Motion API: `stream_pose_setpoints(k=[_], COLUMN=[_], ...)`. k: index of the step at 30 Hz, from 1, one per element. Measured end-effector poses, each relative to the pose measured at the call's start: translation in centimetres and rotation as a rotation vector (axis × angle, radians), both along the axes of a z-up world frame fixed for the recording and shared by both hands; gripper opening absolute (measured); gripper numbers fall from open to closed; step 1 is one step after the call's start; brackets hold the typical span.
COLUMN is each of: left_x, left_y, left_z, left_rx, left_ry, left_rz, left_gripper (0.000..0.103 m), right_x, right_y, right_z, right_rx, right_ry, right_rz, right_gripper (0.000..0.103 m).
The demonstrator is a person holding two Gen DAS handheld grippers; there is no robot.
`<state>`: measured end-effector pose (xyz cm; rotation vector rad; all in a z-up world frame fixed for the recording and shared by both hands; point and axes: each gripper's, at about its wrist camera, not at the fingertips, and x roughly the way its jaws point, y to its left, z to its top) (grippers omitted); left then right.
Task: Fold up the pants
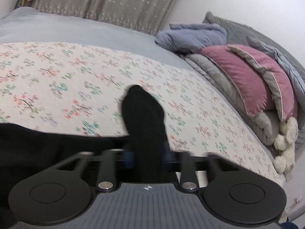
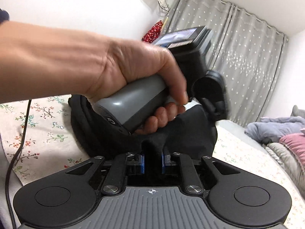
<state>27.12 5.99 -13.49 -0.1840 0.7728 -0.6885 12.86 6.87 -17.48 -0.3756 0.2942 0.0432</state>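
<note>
The black pants point(image 1: 143, 118) are held up over the floral sheet point(image 1: 57, 80) on the bed. My left gripper point(image 1: 147, 156) is shut on a bunch of the black cloth, which sticks up ahead of its jaws and trails off to the left. My right gripper point(image 2: 152, 164) is shut on another fold of the pants point(image 2: 190, 133), pinched between its blue pads point(image 2: 142, 165). In the right wrist view the person's left hand point(image 2: 133, 72) and the left gripper's grey handle point(image 2: 129, 103) are close ahead, over the same cloth.
Pillows and bedding, pink point(image 1: 253, 80), grey and lilac point(image 1: 192, 36), are piled at the bed's right end with a white plush toy point(image 1: 286, 143). Grey starred curtains point(image 2: 238, 57) hang behind. A black cable point(image 2: 17, 143) runs down the left in the right wrist view.
</note>
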Motion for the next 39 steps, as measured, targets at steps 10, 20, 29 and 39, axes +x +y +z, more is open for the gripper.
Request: stream_pose_setpoints(k=[10,20,29,39], left_x=[-1.9,0.0,2.6,0.1], left_y=[6.4,18.7,23.9,27.9], left_z=[6.1,4.2,-0.4,1.9], left_rx=[-0.129,-0.228,-0.219,-0.278], left_ry=[-0.18,-0.155,0.005,-0.036], left_rz=[0.001,0.226,0.398,0.441], left_gripper=[0.008,0.008,0.055,0.055], right_x=[-1.1,1.2,3.9,6.0], right_y=[2.2,8.0,11.7,13.6], right_z=[4.4,6.3,4.5,4.5], right_rx=[0.095,0.138,0.182,0.238], right_ry=[-0.094,-0.081,0.087,0.085], right_rz=[0.065,0.201,0.166,0.082], right_gripper=[0.014,0.014,0.014,0.014])
